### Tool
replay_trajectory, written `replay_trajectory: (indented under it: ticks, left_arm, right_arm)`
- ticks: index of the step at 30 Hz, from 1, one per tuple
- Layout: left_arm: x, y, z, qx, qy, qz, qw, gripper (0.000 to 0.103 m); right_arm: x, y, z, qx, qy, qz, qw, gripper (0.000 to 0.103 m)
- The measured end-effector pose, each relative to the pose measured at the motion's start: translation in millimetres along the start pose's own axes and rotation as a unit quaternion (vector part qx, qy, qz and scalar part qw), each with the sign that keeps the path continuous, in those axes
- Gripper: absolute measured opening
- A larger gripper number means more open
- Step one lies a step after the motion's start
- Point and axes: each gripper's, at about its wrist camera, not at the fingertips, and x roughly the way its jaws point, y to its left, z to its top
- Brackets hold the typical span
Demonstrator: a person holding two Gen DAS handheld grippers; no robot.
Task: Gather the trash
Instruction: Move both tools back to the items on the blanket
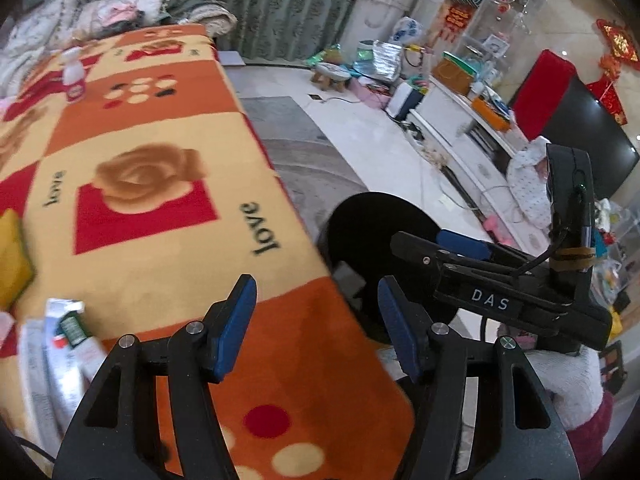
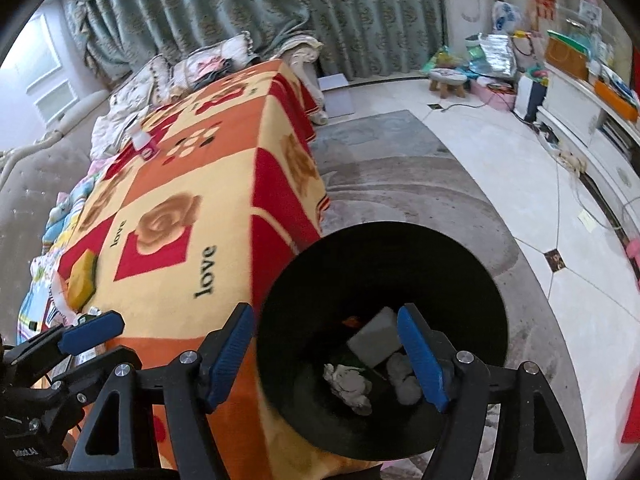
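**both tongs released over the bin and the blanket**

the black bin (image 2: 380, 280) stands on the floor against the edge of the rose-patterned blanket (image 2: 192, 208); its lower rim is cut off behind the right gripper (image 2: 326, 354). inside it lie crumpled whitish wads (image 2: 348, 386) and a pale grey block (image 2: 374, 340); a bit of orange beside them is too dark to identify. the right gripper hangs above the bin mouth, jaws apart, nothing between them.

the left gripper (image 1: 316, 322) is over the blanket's corner, jaws apart and bare. at that view's left edge, packets (image 1: 68, 344) are blurred and cut off, possibly wrappers. a yellow object (image 2: 82, 276) and a small white bottle (image 1: 74, 78) sit farther along; the bottle's label cannot be read.

readable: "love" on the blanket, "das" on the right gripper's body.
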Motion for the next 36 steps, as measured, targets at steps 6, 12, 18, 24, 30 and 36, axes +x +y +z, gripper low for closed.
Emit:
replay_trajectory:
  ticks: [6,12,18,24,30,36]
  left_arm:
    - [-24,17,-10,0.0,-0.019,0.048,0.9987,0.062]
    - [-49,40,-16,-0.02,-0.035,0.074,0.9965,0.062]
    - [-78,66,-22,-0.029,-0.059,0.115,0.9912,0.062]
    - [-96,95,-29,-0.042,-0.069,0.153,0.9849,0.062]
    - [-106,123,-36,-0.063,-0.071,0.17,0.9809,0.062]
    - [-115,141,-44,-0.07,-0.071,0.19,0.9767,0.062]
  right_arm:
    - [1,25,-3,-0.014,0.004,0.012,1.0,0.072]
    - [5,61,-7,-0.039,0.009,0.037,0.999,0.073]
    - [11,98,-7,-0.061,0.013,0.059,0.996,0.074]
    - [15,130,-9,-0.081,0.022,0.078,0.993,0.075]
    - [17,161,-12,-0.104,0.027,0.093,0.99,0.075]
    - [17,185,-16,-0.123,0.03,0.102,0.987,0.075]
